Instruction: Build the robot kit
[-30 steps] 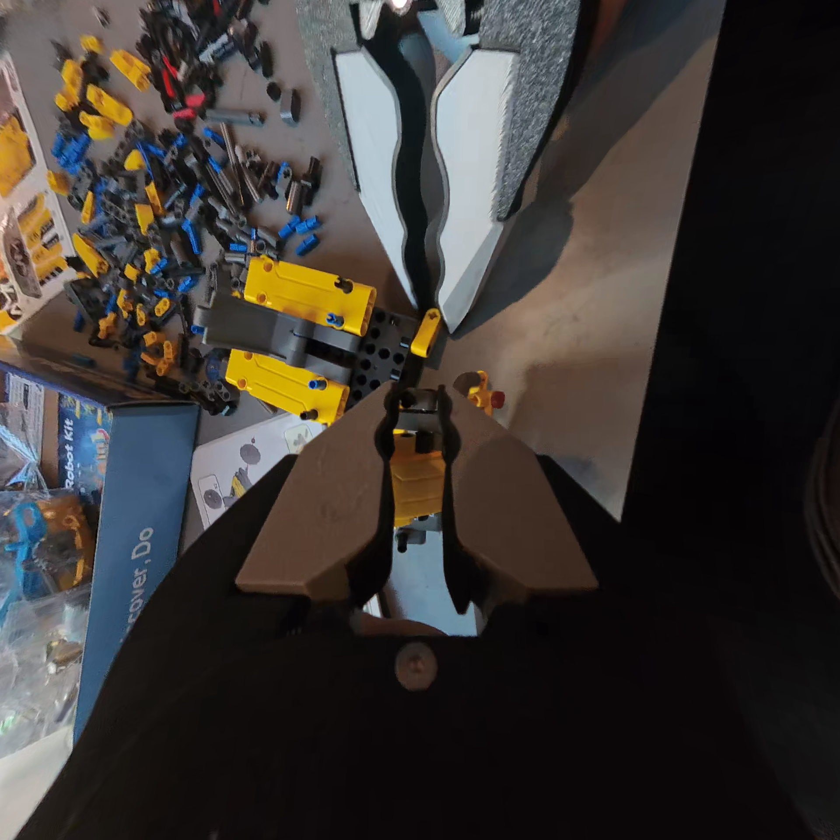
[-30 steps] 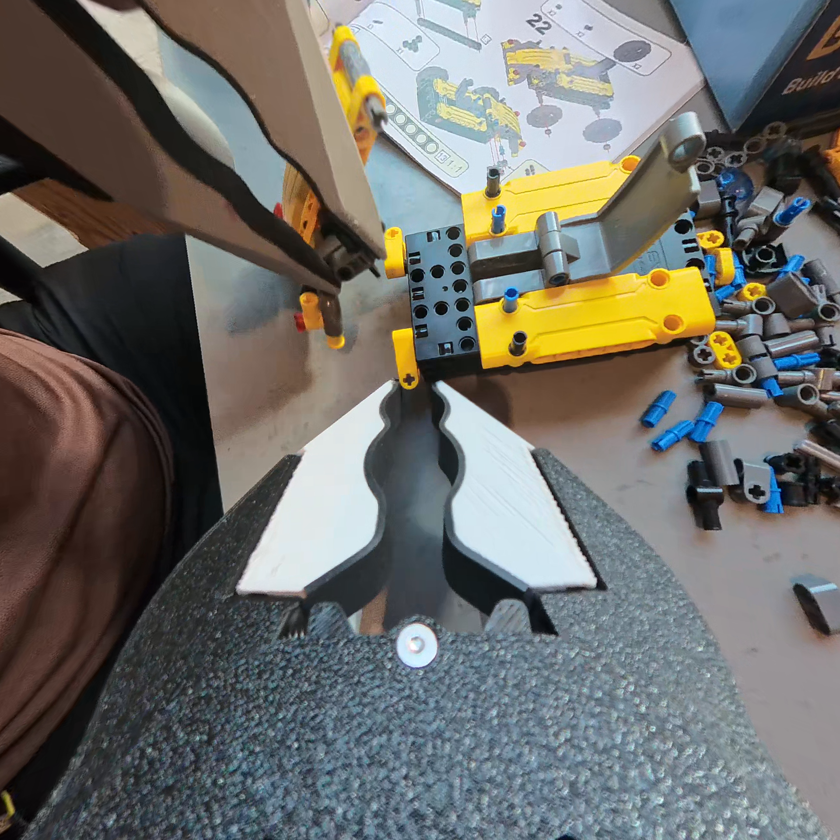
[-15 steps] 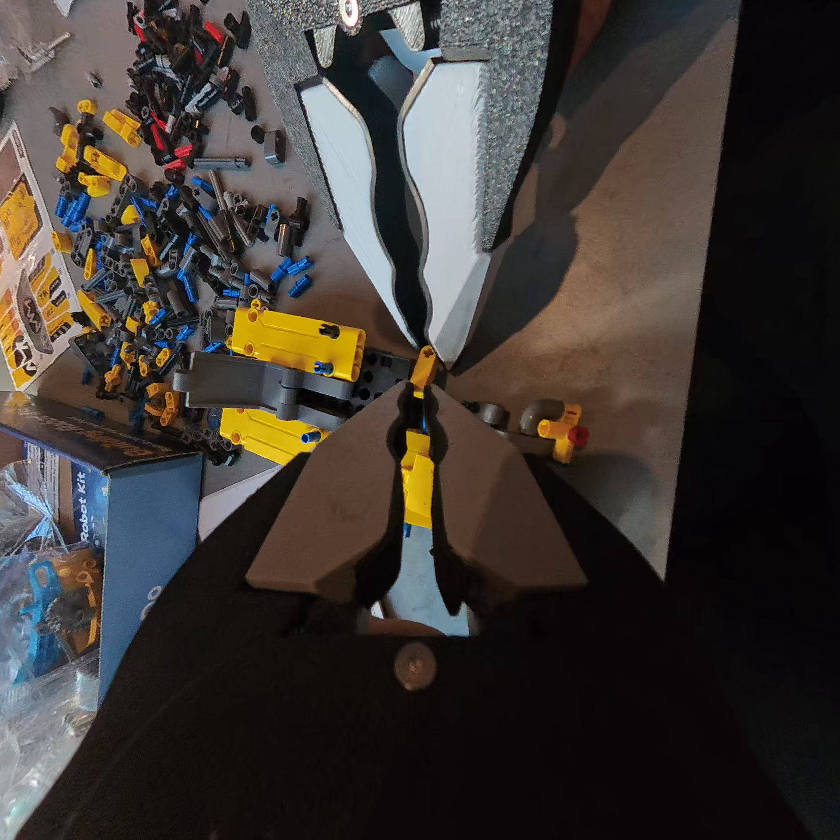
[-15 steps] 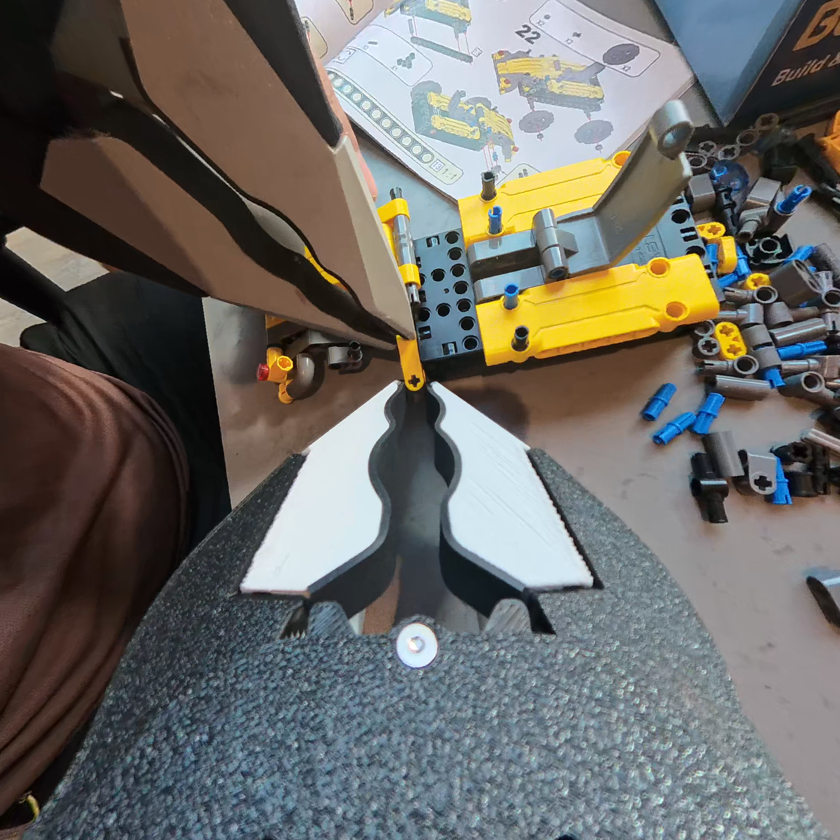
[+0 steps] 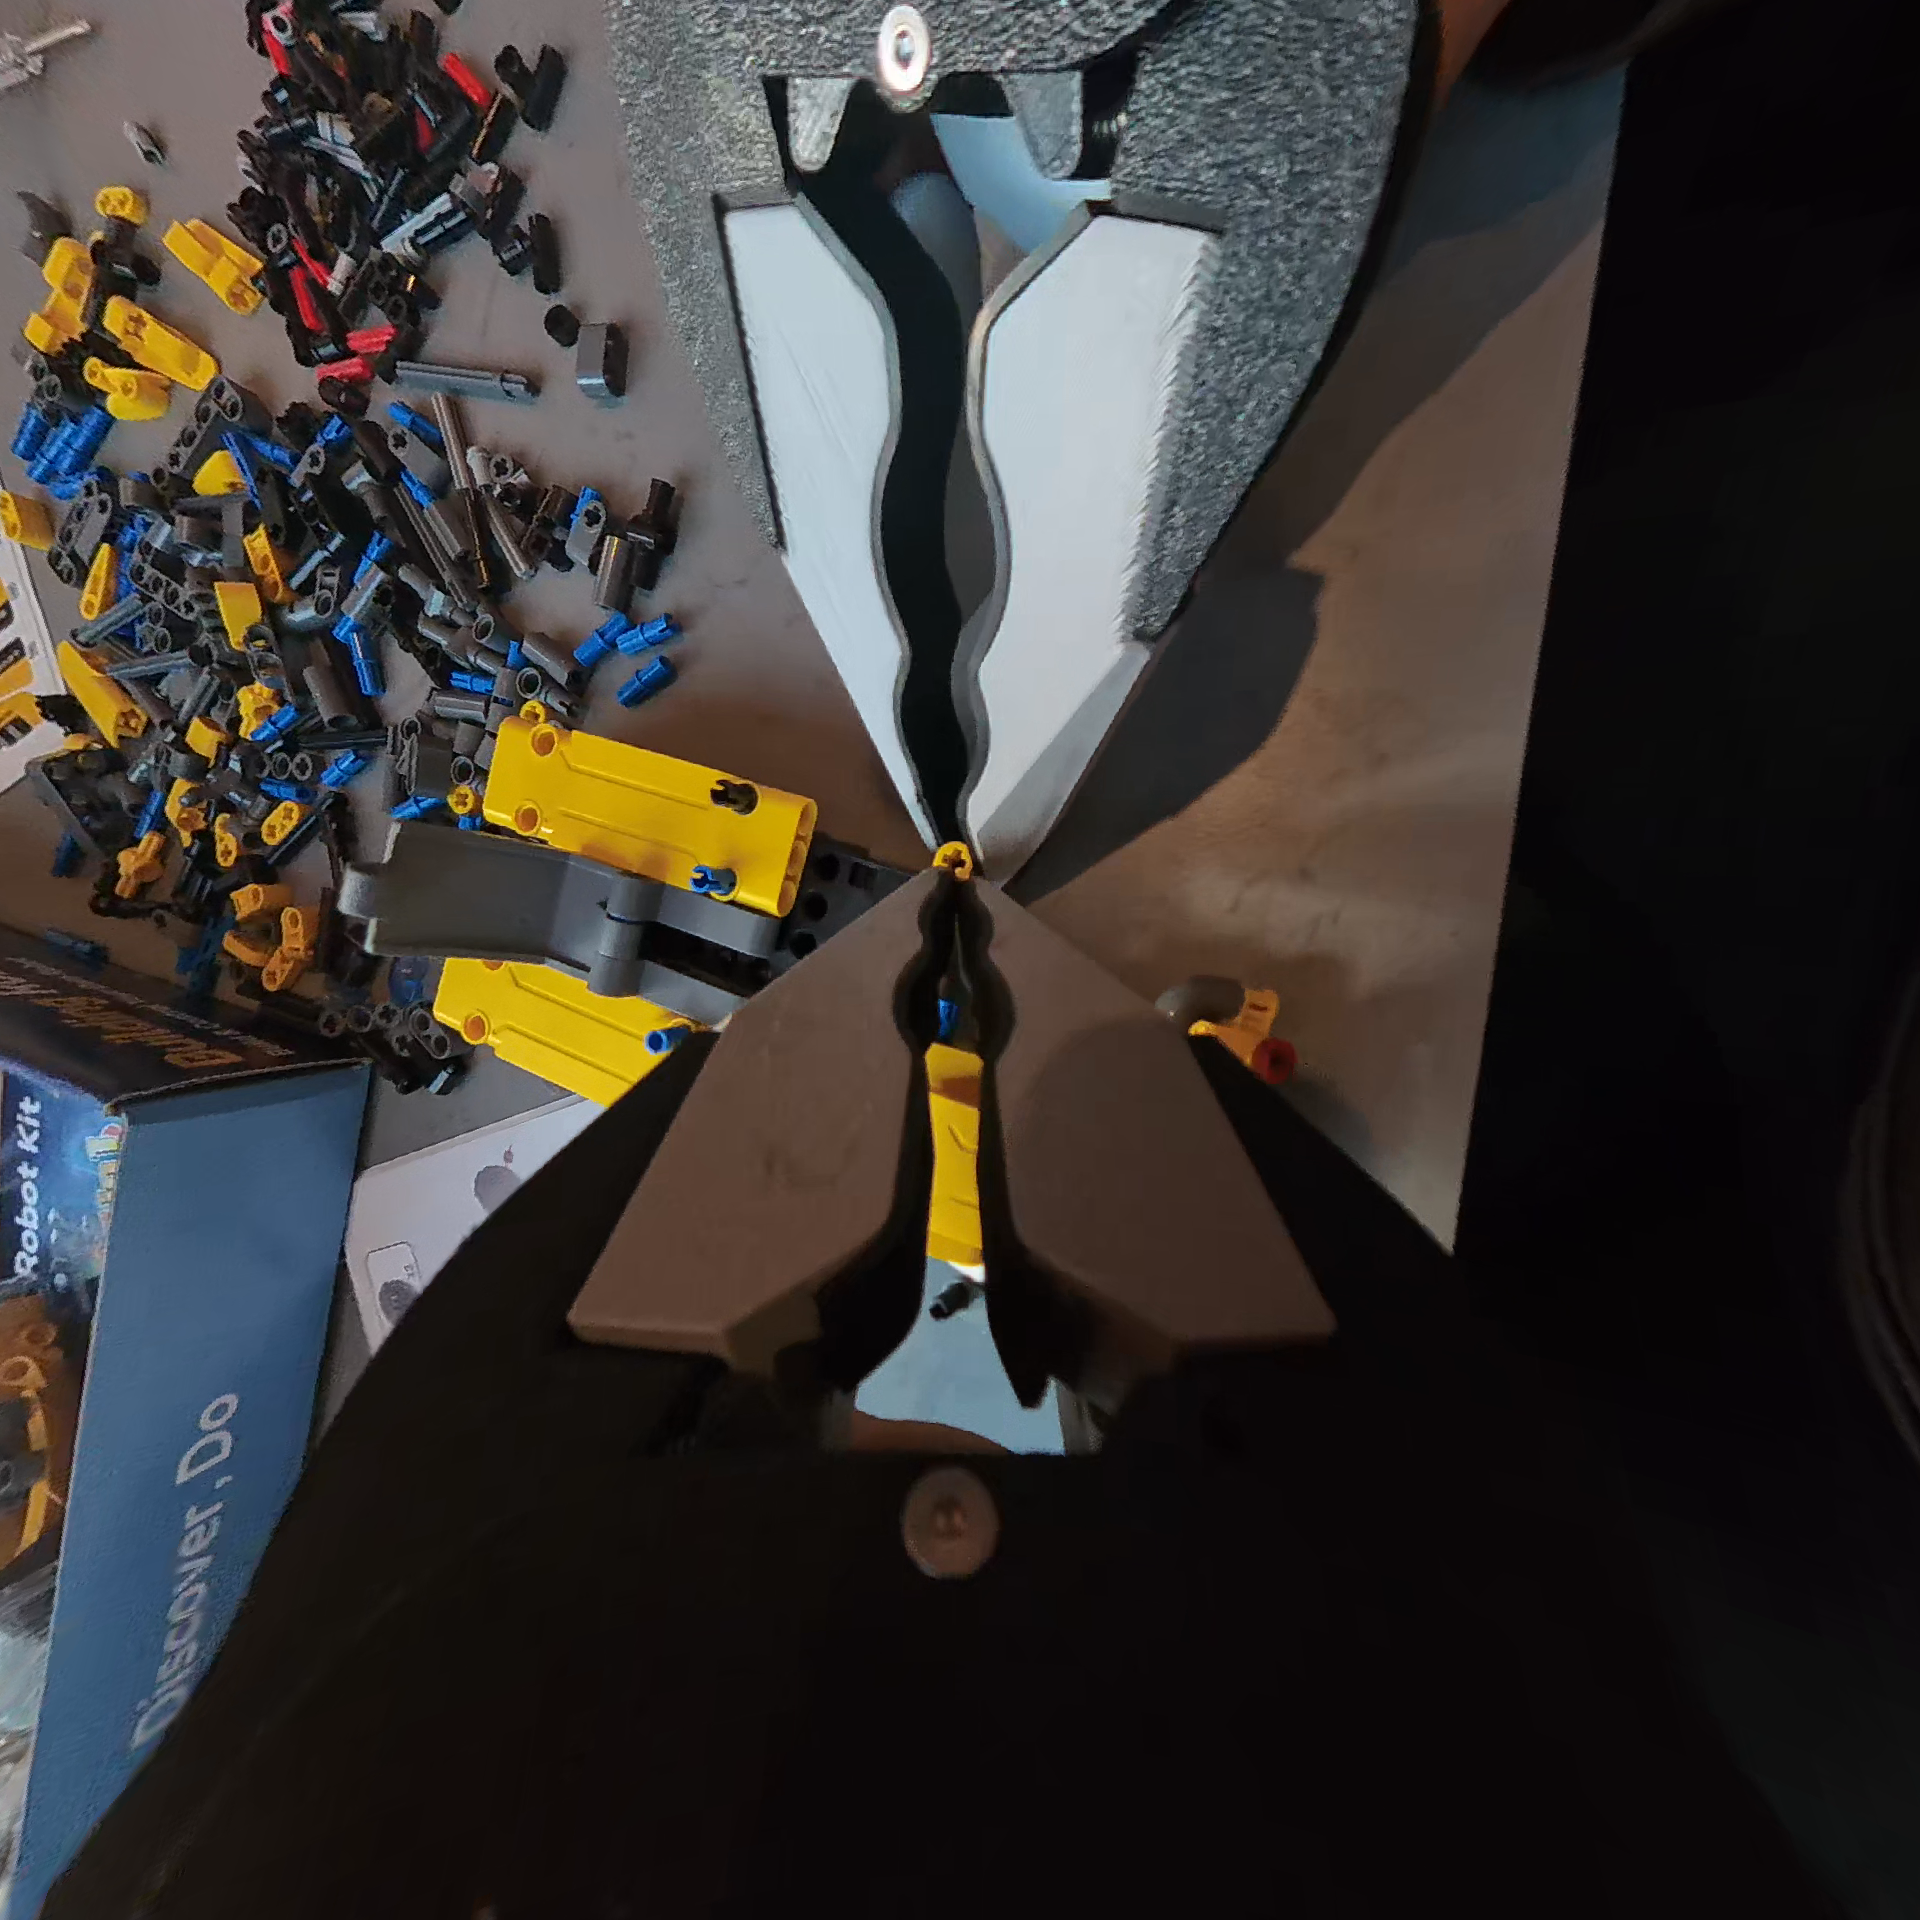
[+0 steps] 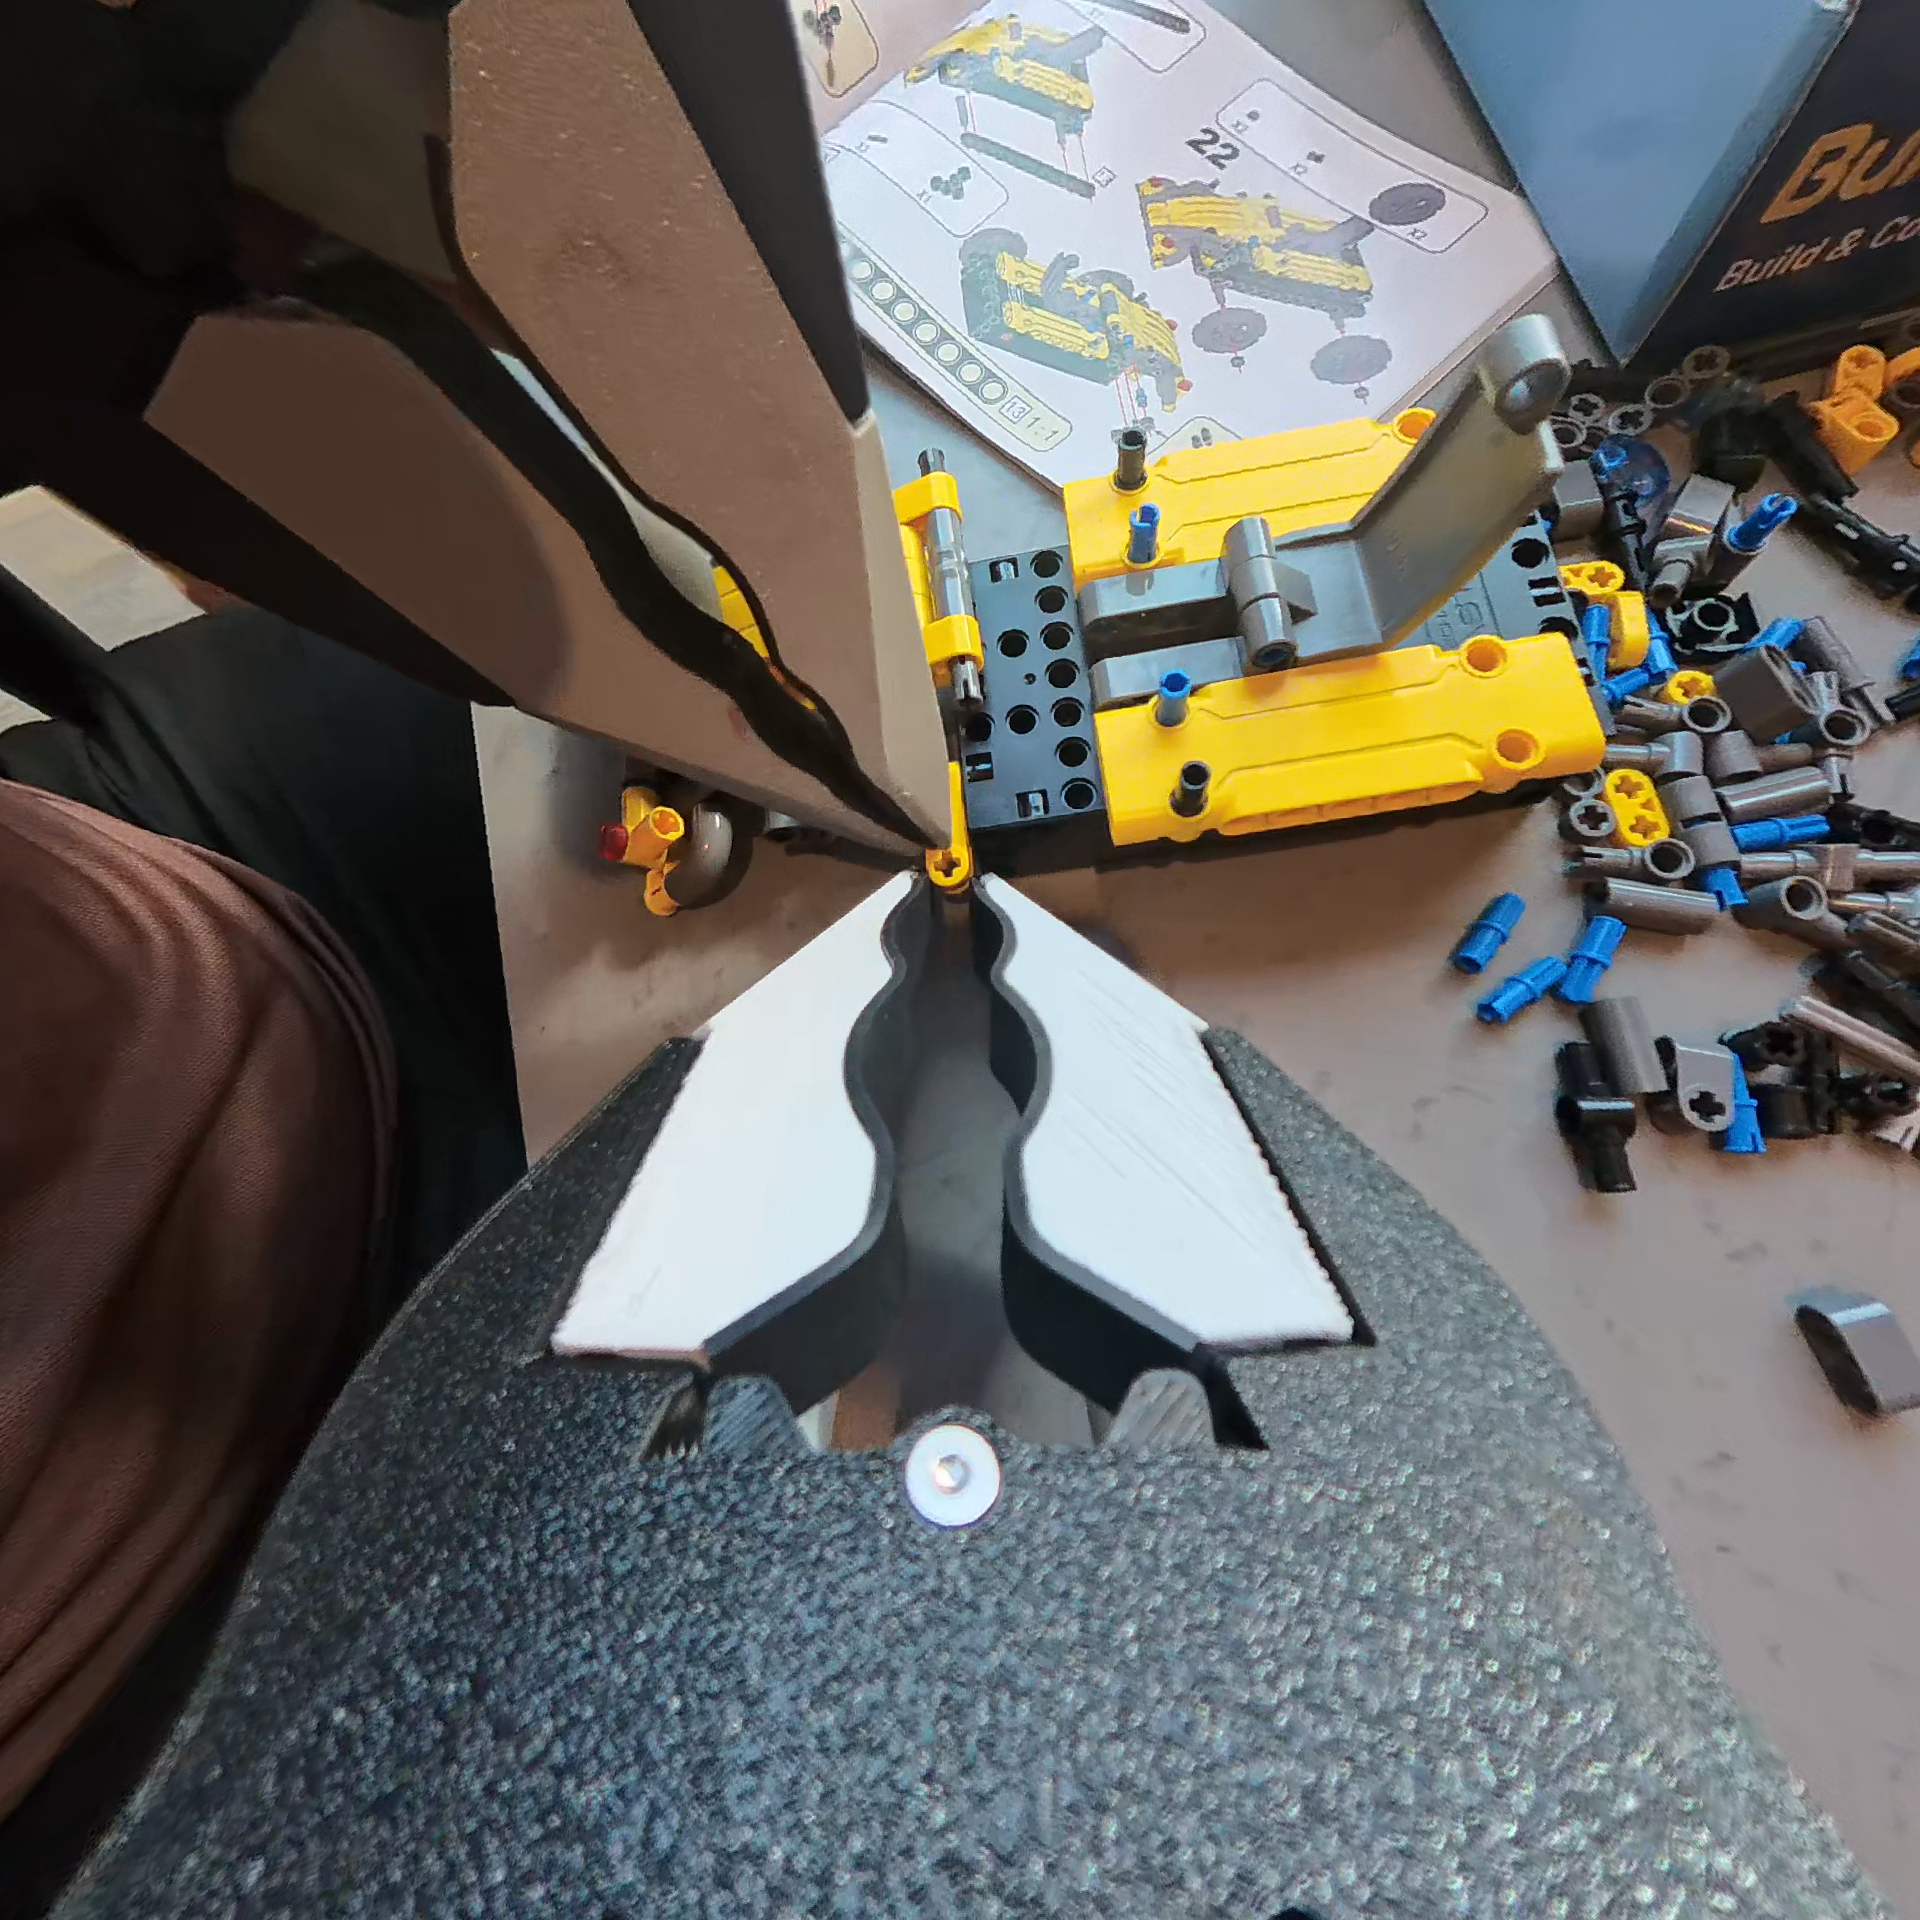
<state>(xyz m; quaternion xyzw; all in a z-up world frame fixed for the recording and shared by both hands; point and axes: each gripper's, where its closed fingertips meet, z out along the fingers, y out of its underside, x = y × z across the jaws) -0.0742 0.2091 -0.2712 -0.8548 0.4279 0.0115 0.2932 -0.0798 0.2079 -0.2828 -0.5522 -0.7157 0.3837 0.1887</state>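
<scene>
Two grippers meet tip to tip at one small yellow plastic connector with a cross-shaped hole [image 6: 948, 864], at the near end of a yellow, black and grey toy-brick chassis [image 6: 1299, 665] on the grey table [image 6: 1299, 1091].

The brown-fingered left gripper [image 5: 954, 883] is pinched almost closed on a yellow sub-assembly [image 5: 951, 1143] carrying that connector; the white-fingered right gripper [image 6: 943, 885] sits nearly closed just at the connector, whether it actually grips I cannot tell. Loose blue, grey and yellow pins [image 6: 1714, 831], an instruction sheet [image 6: 1143, 208] and a blue box [image 5: 187, 1351] lie around. Judged best: keep both tips aligned, press gently and squarely.
</scene>
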